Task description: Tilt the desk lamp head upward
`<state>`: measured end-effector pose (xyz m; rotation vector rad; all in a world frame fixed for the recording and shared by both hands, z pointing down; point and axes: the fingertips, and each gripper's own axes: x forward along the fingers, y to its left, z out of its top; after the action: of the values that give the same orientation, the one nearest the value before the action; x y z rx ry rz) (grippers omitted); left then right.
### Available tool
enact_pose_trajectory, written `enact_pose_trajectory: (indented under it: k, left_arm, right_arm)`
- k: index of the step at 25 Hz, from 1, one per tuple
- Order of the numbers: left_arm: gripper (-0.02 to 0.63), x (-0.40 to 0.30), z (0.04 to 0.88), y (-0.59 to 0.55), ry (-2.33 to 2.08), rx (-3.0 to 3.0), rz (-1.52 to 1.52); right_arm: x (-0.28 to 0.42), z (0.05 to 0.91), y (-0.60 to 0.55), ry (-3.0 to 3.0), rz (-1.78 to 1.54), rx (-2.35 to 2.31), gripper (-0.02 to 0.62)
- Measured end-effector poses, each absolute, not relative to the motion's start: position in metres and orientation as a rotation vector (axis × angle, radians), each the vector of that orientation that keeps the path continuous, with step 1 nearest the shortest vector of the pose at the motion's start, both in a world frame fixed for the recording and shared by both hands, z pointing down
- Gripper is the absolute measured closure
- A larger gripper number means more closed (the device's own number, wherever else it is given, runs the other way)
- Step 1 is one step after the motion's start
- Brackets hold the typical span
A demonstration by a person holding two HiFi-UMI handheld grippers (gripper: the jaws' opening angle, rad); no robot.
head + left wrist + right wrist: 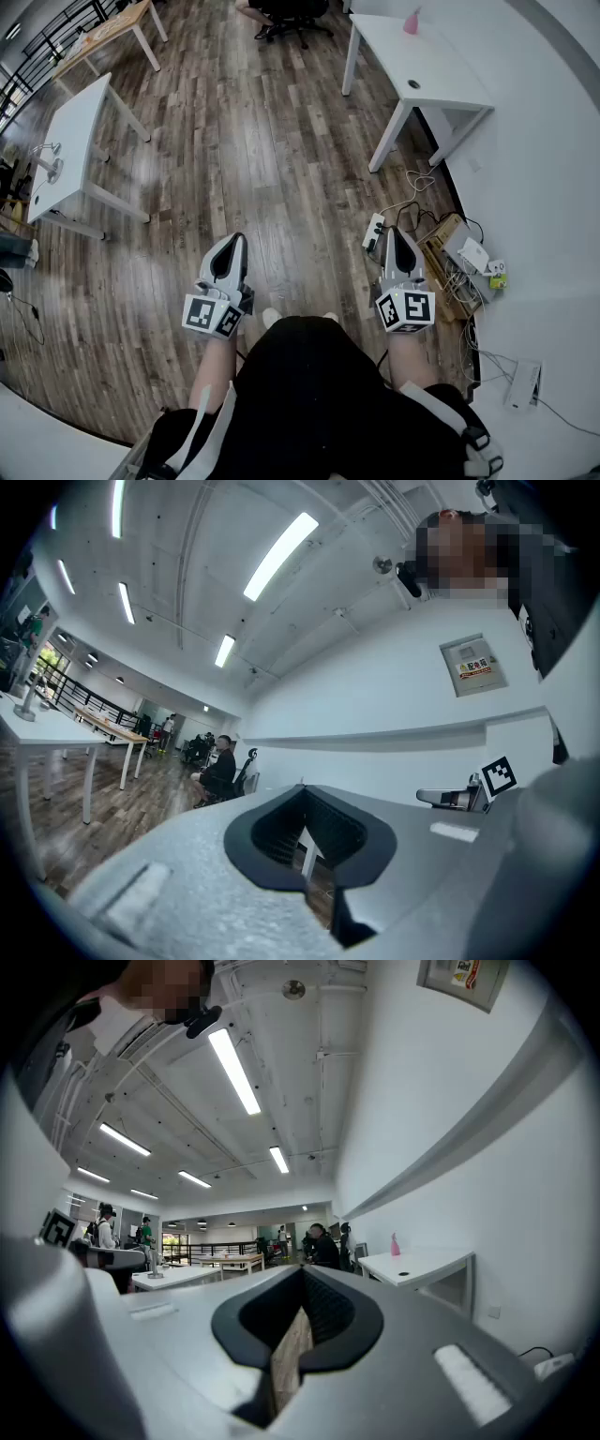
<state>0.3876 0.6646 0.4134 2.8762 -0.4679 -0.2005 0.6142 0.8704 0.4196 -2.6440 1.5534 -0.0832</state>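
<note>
head view: holds left gripper (pixel 233 240) and right gripper (pixel 396 232) pressed together, empty, level over the floor (pixel 262 141), likely waiting to start. stands far from the likely desk lamp (pixel 54 169) on the white table (pixel 82 117).

Your right tool (pixel 300 1283) has its jaws pressed together with nothing between them. Beyond it to the right, a white surface (pixel 417 1266) by the wall (pixel 487 1176) carries a pink bottle (pixel 395 1244). A person (pixel 324 1249) sits nearby.

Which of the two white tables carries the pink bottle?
The white table beside the right wall holds the pink bottle; the left white table has none.
</note>
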Motion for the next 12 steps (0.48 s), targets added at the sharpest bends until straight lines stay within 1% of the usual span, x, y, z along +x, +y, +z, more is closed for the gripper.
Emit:
enact_pose_trajectory:
  k: [12]
  left_arm:
    - [0.607,0.374,0.414,0.646,-0.484,2.879,-0.192]
  right_arm:
    - [0.604,0.418,0.852,1.573,-0.084,-2.646,0.595]
